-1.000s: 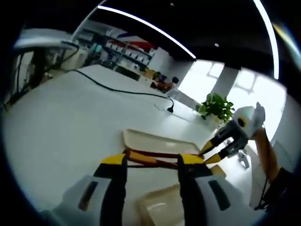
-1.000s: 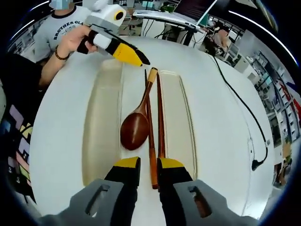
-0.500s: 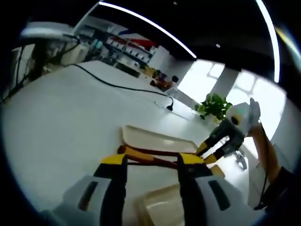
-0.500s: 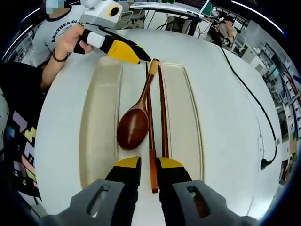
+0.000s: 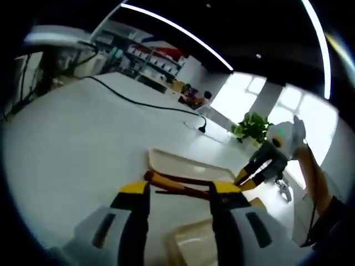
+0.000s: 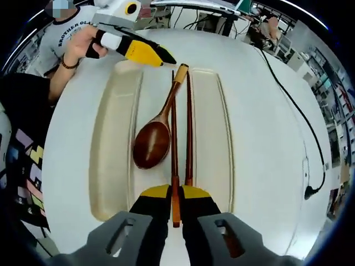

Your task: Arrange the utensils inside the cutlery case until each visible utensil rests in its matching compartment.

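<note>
Wooden spoon [image 6: 152, 141] and chopsticks [image 6: 188, 130] lie between the case halves [image 6: 112, 149], unsorted; right claw [image 6: 175, 194] clenches one chopstick, left claw [image 6: 166, 60] looks released

In your left gripper view the ceiling is dark, cut by two bright light strips [image 5: 177, 32], and daylight from the windows [image 5: 288, 105] blows out to white, so the far side is backlit and soft. The whole view is slightly blurred. The worktop [image 5: 72, 138] reads pale grey there, with mild sheen. In your right gripper view light is even and bright; the worktop [image 6: 260, 138] is nearly white, shadows are faint, and detail is sharp in the middle. Both views bend strongly toward their edges, where things stretch and smear.
</note>
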### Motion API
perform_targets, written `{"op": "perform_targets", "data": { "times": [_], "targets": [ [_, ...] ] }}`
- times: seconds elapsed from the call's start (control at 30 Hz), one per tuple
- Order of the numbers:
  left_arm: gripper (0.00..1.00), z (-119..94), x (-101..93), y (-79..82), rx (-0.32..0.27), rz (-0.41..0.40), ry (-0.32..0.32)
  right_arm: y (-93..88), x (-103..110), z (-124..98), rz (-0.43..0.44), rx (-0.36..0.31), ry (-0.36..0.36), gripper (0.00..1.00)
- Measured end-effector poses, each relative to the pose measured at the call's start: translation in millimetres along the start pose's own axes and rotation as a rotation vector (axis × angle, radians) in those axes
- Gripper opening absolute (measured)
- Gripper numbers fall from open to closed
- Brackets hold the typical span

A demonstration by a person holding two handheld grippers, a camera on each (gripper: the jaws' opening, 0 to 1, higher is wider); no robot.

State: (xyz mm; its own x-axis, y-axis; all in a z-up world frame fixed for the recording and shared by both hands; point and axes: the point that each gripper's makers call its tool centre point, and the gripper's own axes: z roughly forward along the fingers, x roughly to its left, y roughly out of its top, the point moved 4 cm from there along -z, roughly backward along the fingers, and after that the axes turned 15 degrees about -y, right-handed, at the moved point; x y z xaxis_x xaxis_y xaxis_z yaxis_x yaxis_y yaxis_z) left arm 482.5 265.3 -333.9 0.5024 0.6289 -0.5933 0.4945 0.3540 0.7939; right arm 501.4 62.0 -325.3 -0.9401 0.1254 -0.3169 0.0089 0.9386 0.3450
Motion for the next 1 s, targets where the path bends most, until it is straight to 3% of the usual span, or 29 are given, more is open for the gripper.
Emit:
{"op": "perform_targets", "data": {
  "times": [0.13,0.7,1.0],
  "targets": [
    [0.45,0.7,-1.1,-0.3,0.0,-0.005,-0.007,-3.8,-1.7,-8.6,-0.045,0.029,-0.017,0.04],
    [0.45,0.7,-0.9,6.7,-0.018,0.008,-0.011,-39.0,-1.4,-42.8,-0.009,0.059,-0.049,0.04],
    [0.45,2.8,-3.5,8.4,-0.022,0.015,-0.031,-36.9,-11.2,-64.4,0.03,0.035,-0.099,0.04]
  ]
}}
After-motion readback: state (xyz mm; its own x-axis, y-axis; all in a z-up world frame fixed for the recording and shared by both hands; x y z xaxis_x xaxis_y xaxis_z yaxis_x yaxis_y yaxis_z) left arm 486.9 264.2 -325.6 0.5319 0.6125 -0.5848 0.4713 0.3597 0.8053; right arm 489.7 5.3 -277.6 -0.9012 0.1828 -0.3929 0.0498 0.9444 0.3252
